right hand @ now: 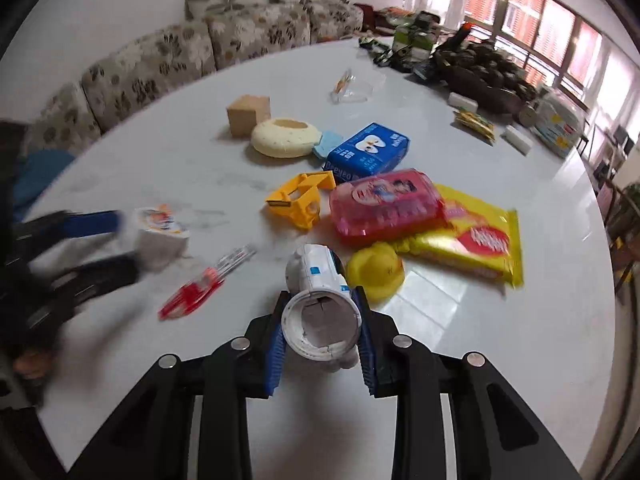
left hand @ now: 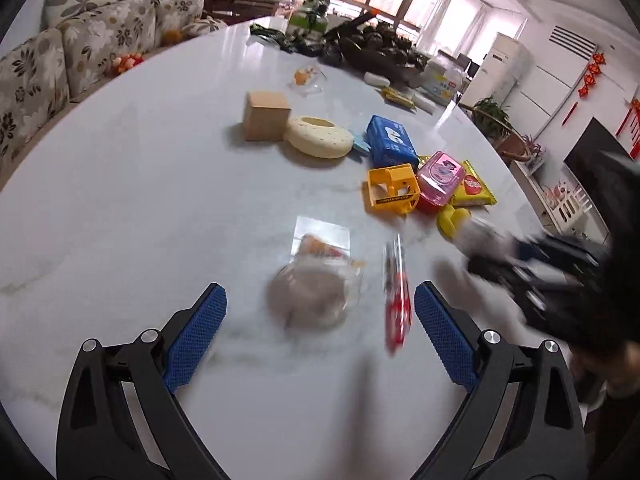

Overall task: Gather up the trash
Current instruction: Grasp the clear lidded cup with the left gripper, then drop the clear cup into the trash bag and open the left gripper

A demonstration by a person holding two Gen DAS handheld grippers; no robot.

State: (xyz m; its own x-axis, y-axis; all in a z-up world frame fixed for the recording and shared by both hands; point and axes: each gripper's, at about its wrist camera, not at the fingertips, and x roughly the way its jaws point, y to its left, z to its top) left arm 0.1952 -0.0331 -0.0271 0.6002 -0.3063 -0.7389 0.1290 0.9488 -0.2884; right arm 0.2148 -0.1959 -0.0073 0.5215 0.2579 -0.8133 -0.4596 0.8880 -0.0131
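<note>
My left gripper (left hand: 320, 300) is open above the white table (left hand: 140, 200), its blue pads either side of a small clear-wrapped cup (left hand: 310, 294) with a peeled lid. A bundle of red pens (left hand: 396, 304) lies just inside the right pad. In the right wrist view my right gripper (right hand: 322, 312) is shut on a white cylindrical toy with blue marks (right hand: 320, 300), held above the table. The same cup (right hand: 160, 240) and pens (right hand: 200, 284) show there at left, with the blurred left gripper (right hand: 112, 240) by the cup.
A cluster lies mid-table: yellow plastic frame (right hand: 298, 204), pink wipes pack (right hand: 384, 204), yellow snack bag (right hand: 476, 240), yellow duck (right hand: 376, 272), blue tissue pack (right hand: 368, 152), cream sponge ring (right hand: 282, 138), cardboard cube (right hand: 248, 114). Dark clutter (right hand: 480, 72) fills the far edge. A sofa (right hand: 160, 60) stands behind.
</note>
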